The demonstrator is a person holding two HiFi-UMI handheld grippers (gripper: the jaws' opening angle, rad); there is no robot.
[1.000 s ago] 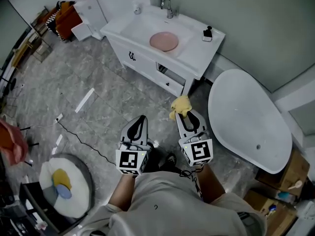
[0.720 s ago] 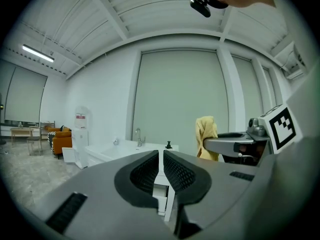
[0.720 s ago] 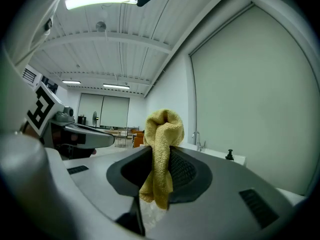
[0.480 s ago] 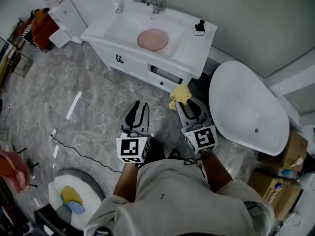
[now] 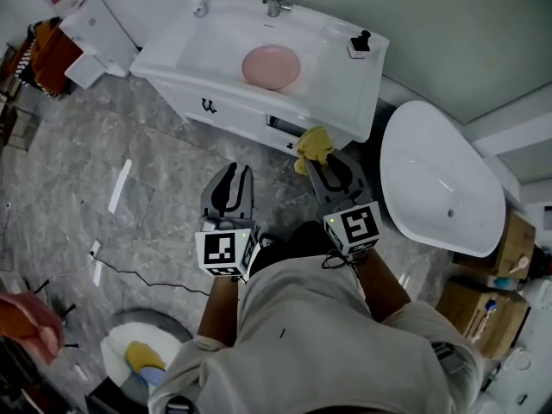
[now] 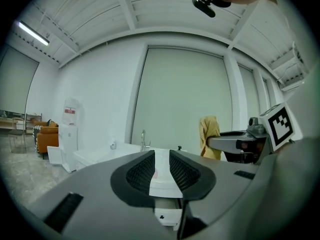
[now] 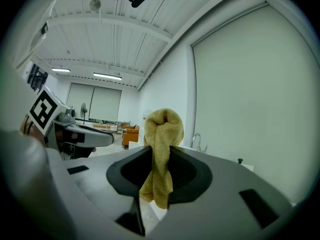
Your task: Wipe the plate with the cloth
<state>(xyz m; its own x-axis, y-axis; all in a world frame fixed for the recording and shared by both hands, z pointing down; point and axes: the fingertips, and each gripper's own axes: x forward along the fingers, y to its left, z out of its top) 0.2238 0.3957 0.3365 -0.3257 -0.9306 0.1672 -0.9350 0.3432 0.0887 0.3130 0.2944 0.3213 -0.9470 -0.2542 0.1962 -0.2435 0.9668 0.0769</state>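
Close to the person's body, the left gripper [image 5: 238, 174] has its jaws a little apart with nothing between them, probably kept free to steady things later. Beside it, the right gripper [image 5: 325, 163] is clamped on the yellow cloth [image 5: 312, 142], which bunches above the jaws and hangs below them, so a soft wad leads toward the work. Both grippers point at the white worktop [image 5: 345, 76] ahead and are well apart from it. The pink plate [image 5: 271, 66] lies in the sink basin [image 5: 222, 48] there, untouched. I judge this to be the approach, with wiping not yet begun.
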